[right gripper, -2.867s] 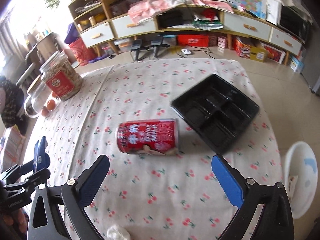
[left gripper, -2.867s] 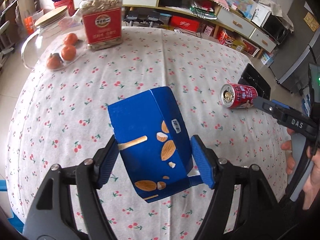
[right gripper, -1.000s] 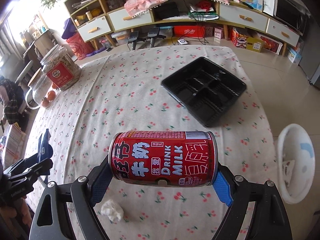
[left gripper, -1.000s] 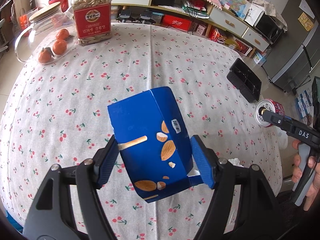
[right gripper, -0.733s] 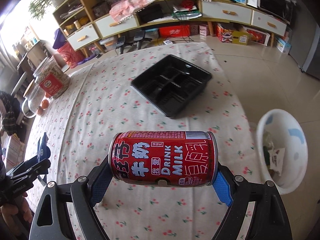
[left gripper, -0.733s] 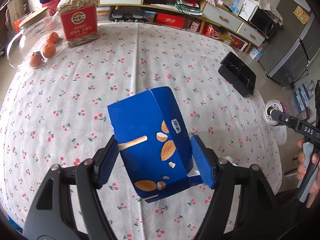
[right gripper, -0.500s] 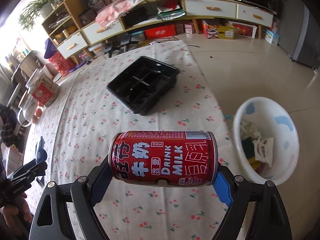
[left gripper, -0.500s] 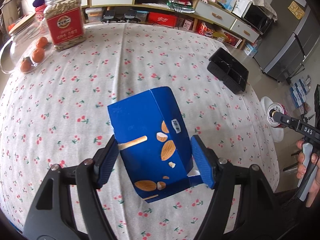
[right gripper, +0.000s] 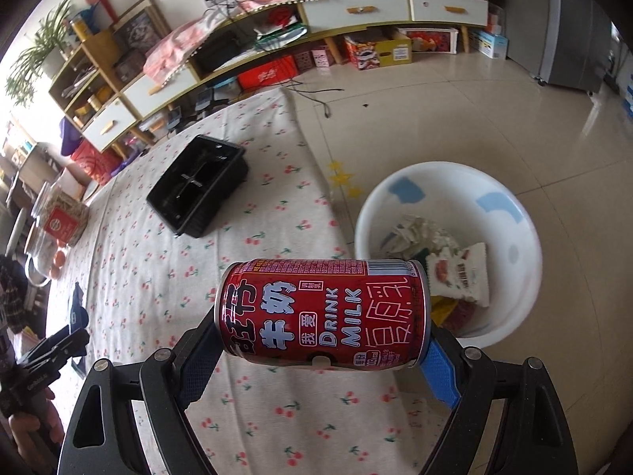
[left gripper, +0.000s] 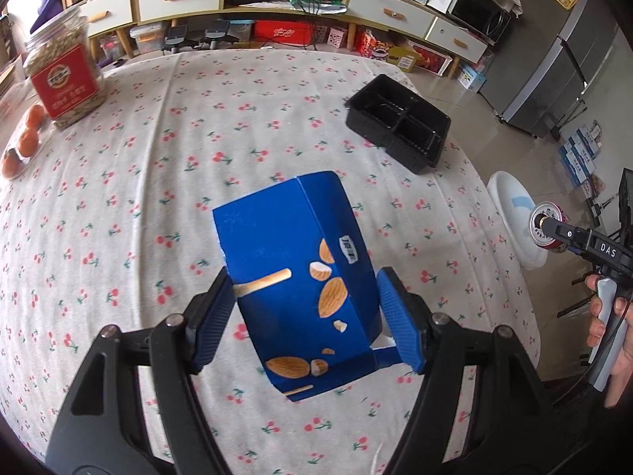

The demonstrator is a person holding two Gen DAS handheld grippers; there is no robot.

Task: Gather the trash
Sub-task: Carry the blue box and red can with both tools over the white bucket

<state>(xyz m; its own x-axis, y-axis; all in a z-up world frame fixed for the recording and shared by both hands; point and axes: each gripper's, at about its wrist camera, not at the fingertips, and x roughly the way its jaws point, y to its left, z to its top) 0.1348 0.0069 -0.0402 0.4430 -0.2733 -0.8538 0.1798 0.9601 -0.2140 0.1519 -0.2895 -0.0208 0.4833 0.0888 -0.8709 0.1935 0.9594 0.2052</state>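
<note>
Now the can [right gripper: 322,312] is gripped end to end in the right gripper [right gripper: 316,352], jaws spread wide across its length, and it is carried out past the table [right gripper: 158,277] edge. Ahead and to the right of the fingers, lower down on the floor, the basin [right gripper: 510,198] is seen, with wrappers already inside. For a clean drop, the can is best brought squarely over the basin's mouth before the jaws are released, and lowered a little so a bounce off the rim is avoided. Its long axis is held crosswise to the fingers, roughly level, the top end pointing right toward the basin. Meanwhile the box [left gripper: 296,277] is clamped by its sides in the left gripper [left gripper: 304,316], jaws about half spread, above the tablecloth; its long axis runs along the fingers, leaning away to the upper left. The tray [left gripper: 397,132] is left on the table, ahead and right.
</note>
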